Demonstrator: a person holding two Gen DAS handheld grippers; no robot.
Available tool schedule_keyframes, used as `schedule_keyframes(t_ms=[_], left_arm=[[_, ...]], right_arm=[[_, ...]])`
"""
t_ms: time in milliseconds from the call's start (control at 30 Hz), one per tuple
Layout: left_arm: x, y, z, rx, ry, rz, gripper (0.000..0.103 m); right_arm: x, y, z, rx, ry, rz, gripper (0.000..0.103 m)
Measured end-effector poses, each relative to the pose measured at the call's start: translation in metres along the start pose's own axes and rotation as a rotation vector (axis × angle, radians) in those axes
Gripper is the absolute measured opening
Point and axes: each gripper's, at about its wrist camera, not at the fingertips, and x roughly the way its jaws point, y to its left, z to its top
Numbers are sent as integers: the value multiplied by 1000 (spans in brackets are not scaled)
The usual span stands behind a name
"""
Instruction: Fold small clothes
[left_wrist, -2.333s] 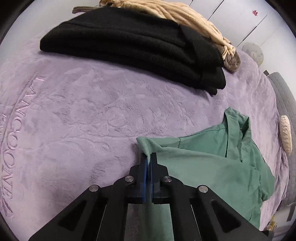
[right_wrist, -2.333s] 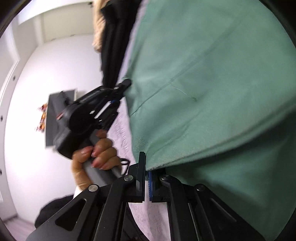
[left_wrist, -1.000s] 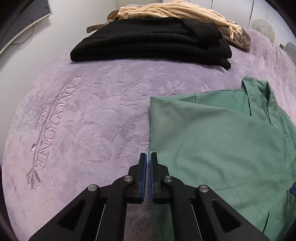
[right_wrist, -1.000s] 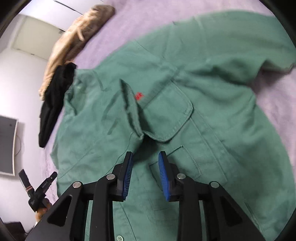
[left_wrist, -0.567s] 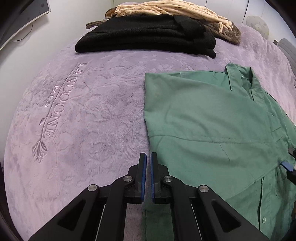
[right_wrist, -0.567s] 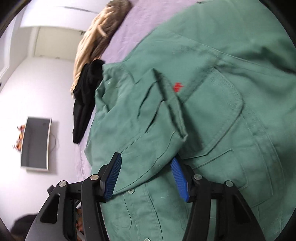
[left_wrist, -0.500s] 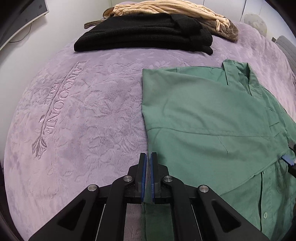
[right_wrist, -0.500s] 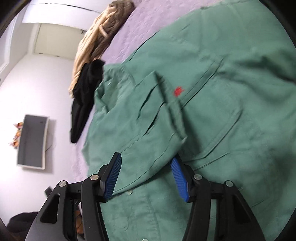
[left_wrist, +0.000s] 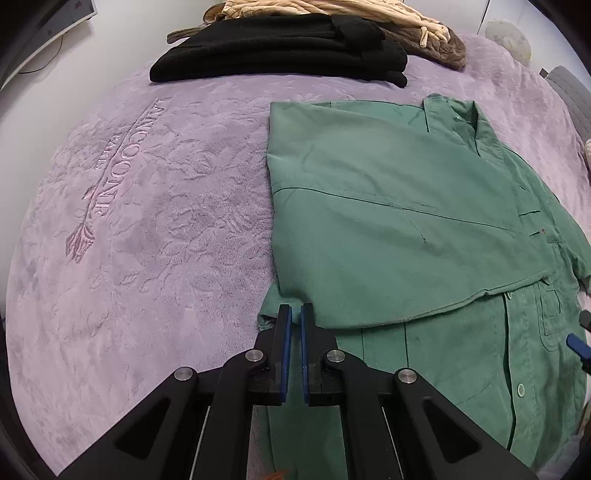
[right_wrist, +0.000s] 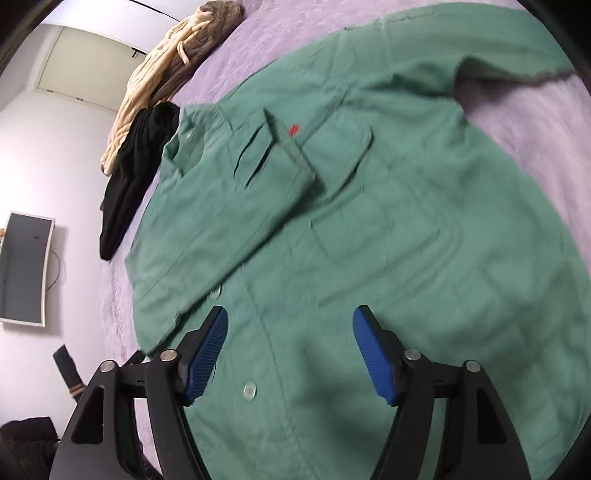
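The green shirt (left_wrist: 406, 221) lies flat on the bed (left_wrist: 166, 221), 1 side already folded over its front. The left gripper (left_wrist: 296, 317) has its jaws shut and empty, just at the folded hem. The right gripper (right_wrist: 290, 321) has just been opening; its jaws stand wide, holding nothing. Risk: a gripper drags the loose flap and undoes the fold. Only the right view shows the unfolded sleeve (right_wrist: 509, 55).

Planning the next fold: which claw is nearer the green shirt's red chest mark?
Right. The right claw hangs open over the green cotton shirt's button placket below the red chest mark; the left claw sits shut at the far folded edge.
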Motion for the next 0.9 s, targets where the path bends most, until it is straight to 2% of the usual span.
schedule_keyframes(t_ms=[33, 67, 100, 133, 267, 400, 533, 633, 733, 900], left_arm=[[-2, -1, -1, 3, -1, -4, 33], [-3, -1, -2, 5, 5, -7, 103], [-4, -2, -3, 0, 4, 14, 97], [-4, -3, -2, 9, 10, 24, 103], [-6, -7, 3, 35, 6, -10, 103], [8, -14, 6, 50, 50, -24, 103], [24, -31, 5, 89, 98, -60, 103], [26, -51, 5, 109, 95, -79, 103], [26, -84, 7, 143, 68, -69, 103], [28, -158, 16, 184, 41, -88, 103]], right_arm=[[-4, -3, -9, 10, 4, 11, 85], [-7, -6, -15, 19, 4, 18, 85], [-7, -8, -22, 29, 9, 22, 85], [-6, -7, -25, 36, 10, 23, 85], [-11, -10, -37, 57, -2, 23, 85], [-20, -16, -45, 74, -16, 28, 85], [-27, -31, -43, 101, -28, 73, 86], [-35, -50, -32, 141, -42, 118, 86], [-46, -72, -8, 172, -36, 161, 86], [-83, -115, 48, 180, -101, 134, 86]])
